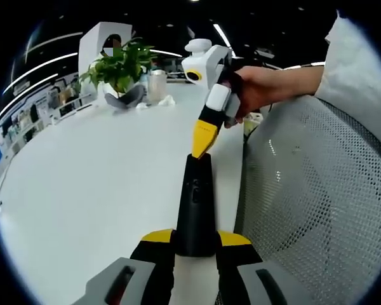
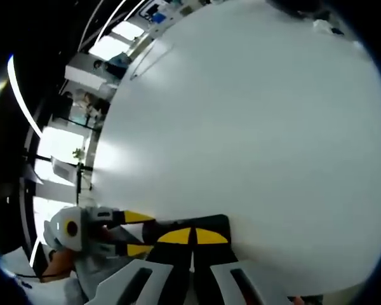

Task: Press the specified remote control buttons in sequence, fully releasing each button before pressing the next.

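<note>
Cataloguing one remote control (image 1: 195, 210): long, slim, black, lying on the white table (image 1: 89, 190) close to its near edge, beside a grey mesh chair back (image 1: 311, 197).

Left gripper (image 1: 195, 244): yellow-tipped jaws pinching the near end of the remote from both sides, one on each long edge. Seen again in the right gripper view (image 2: 140, 233), coming in from the left and clamped on the same black body (image 2: 206, 223).

Right gripper (image 1: 203, 143): jaws pressed together into a single yellow point, tip touching or just above the far end of the remote; contact cannot be told. Own jaws in the right gripper view (image 2: 192, 236) closed, with nothing between them, directly over the remote.

Handling, judged: light, rigid plastic shell, smooth sides, likely to skate on the slick tabletop under a push unless held; buttons small and closely set, calling for a straight, gentle press. Best hold: long edges at the button-free end, as now.

Beyond the remote, far across the table: potted plant (image 1: 117, 67), glass jar (image 1: 156, 86).
</note>
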The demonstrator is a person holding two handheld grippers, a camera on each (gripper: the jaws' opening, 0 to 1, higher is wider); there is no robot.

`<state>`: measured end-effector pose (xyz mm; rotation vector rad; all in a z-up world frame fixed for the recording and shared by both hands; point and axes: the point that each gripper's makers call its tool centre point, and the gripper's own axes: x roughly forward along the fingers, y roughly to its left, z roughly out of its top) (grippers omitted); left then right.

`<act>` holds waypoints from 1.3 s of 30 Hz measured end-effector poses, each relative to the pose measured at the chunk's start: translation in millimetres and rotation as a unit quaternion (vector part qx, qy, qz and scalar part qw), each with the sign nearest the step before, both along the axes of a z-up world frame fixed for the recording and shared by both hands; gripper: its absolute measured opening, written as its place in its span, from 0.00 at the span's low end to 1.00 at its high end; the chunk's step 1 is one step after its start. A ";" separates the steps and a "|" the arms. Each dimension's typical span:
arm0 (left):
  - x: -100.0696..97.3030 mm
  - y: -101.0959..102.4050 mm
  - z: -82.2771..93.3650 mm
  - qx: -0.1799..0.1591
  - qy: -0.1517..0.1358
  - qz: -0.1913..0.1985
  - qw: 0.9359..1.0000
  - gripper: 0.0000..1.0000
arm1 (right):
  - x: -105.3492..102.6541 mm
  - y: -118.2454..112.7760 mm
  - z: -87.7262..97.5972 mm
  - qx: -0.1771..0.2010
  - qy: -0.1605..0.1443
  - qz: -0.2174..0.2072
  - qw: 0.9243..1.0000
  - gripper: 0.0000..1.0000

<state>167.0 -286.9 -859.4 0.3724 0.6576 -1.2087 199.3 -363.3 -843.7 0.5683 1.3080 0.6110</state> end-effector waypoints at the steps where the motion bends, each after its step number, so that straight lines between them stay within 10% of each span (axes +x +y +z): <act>1: 0.2 -0.1 -0.2 0.000 0.000 0.000 1.000 0.24 | -1.1 1.2 -0.1 0.007 0.006 -0.001 1.000 0.00; 15: 0.3 -1.3 0.5 -0.005 0.007 0.000 1.000 0.24 | -4.6 2.0 -6.3 0.016 0.038 -0.010 0.999 0.00; 39: -0.2 -1.4 -0.9 0.001 -0.005 -0.006 1.000 0.24 | -4.5 2.6 -9.7 -0.025 -0.008 0.031 0.999 0.00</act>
